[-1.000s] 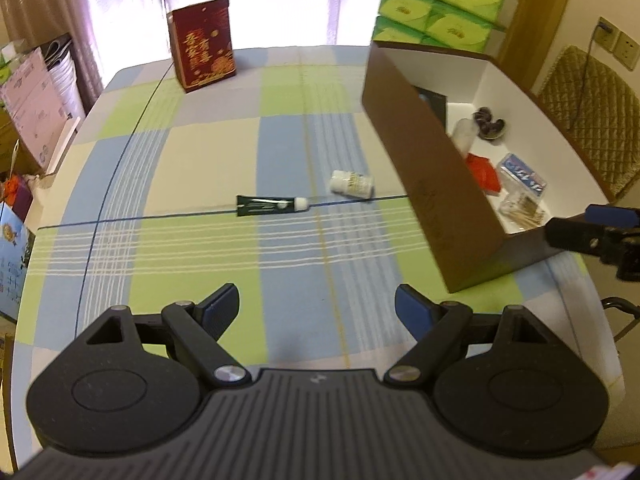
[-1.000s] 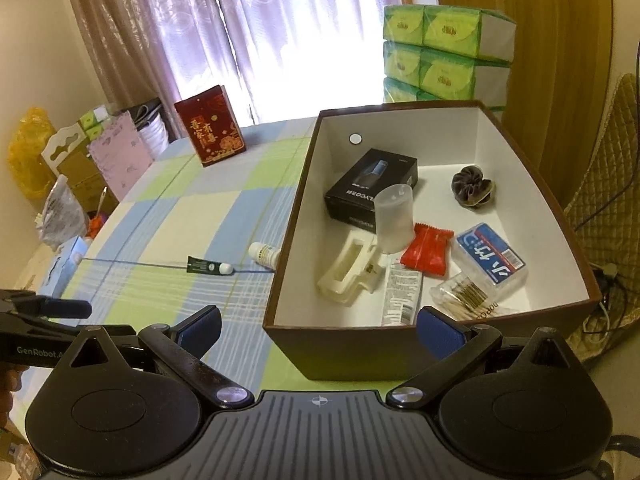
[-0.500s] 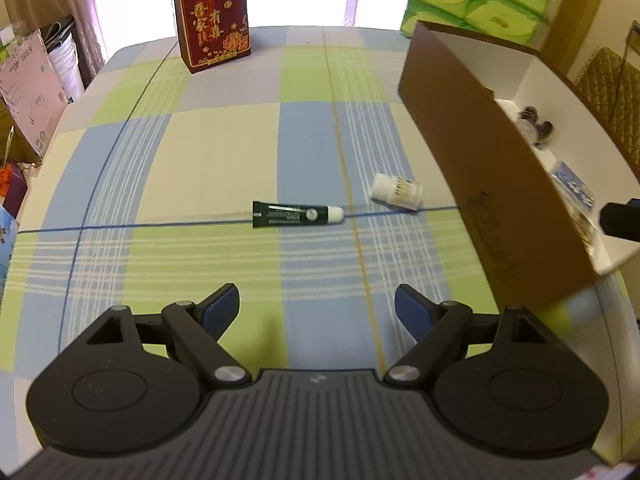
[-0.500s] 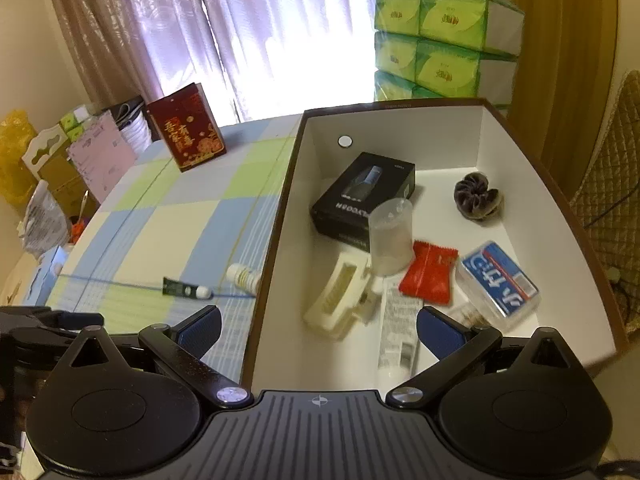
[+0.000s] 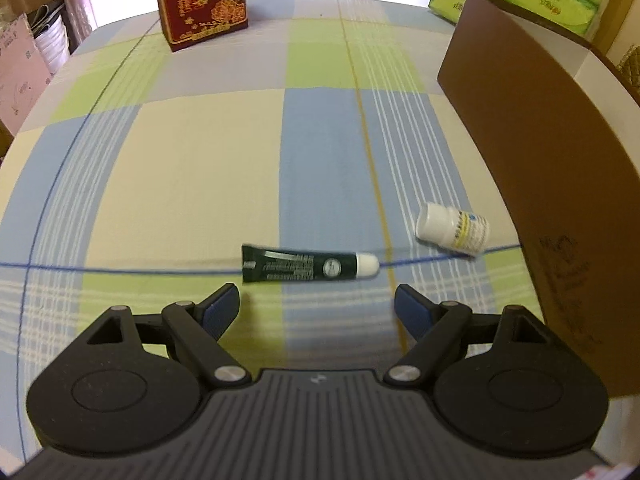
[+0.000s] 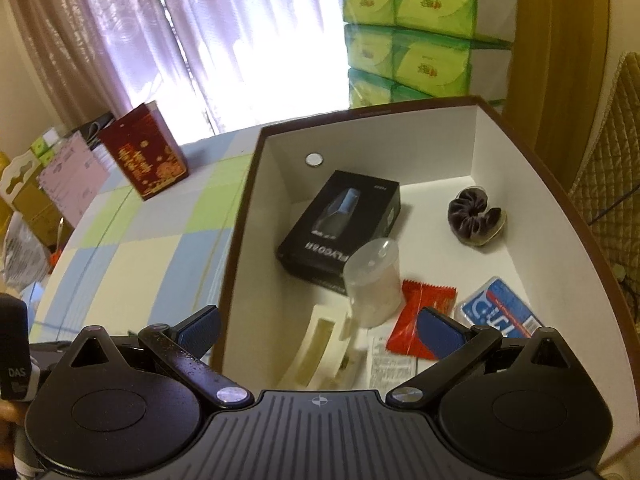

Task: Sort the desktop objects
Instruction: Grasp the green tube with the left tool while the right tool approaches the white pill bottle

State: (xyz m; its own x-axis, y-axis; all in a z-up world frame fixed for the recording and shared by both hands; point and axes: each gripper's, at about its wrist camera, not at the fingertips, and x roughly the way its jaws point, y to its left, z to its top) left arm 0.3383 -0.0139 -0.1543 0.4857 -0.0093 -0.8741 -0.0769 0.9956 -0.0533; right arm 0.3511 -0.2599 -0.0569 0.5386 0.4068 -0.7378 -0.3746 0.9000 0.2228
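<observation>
A dark green tube with a white cap (image 5: 310, 266) lies on the checked tablecloth just ahead of my open, empty left gripper (image 5: 316, 308). A small white bottle (image 5: 453, 229) lies on its side to the right, beside the brown box (image 5: 532, 152). My right gripper (image 6: 318, 330) is open and empty, over the near edge of the box (image 6: 400, 132). Inside lie a black carton (image 6: 340, 220), a clear cup (image 6: 374, 280), a red packet (image 6: 420, 320), a cream clip (image 6: 320, 352), a blue-and-white pack (image 6: 496, 308) and a dark scrunchie (image 6: 474, 216).
A red gift bag stands at the table's far side (image 5: 200, 0) and shows in the right wrist view (image 6: 146, 156). Green tissue packs (image 6: 424, 32) are stacked behind the box. A quilted chair (image 6: 612, 152) stands to the right. Bags and boxes (image 6: 44, 184) crowd the left.
My left gripper has moved forward and down toward the green tube. My right gripper has moved forward over the box's near edge. Both stayed open.
</observation>
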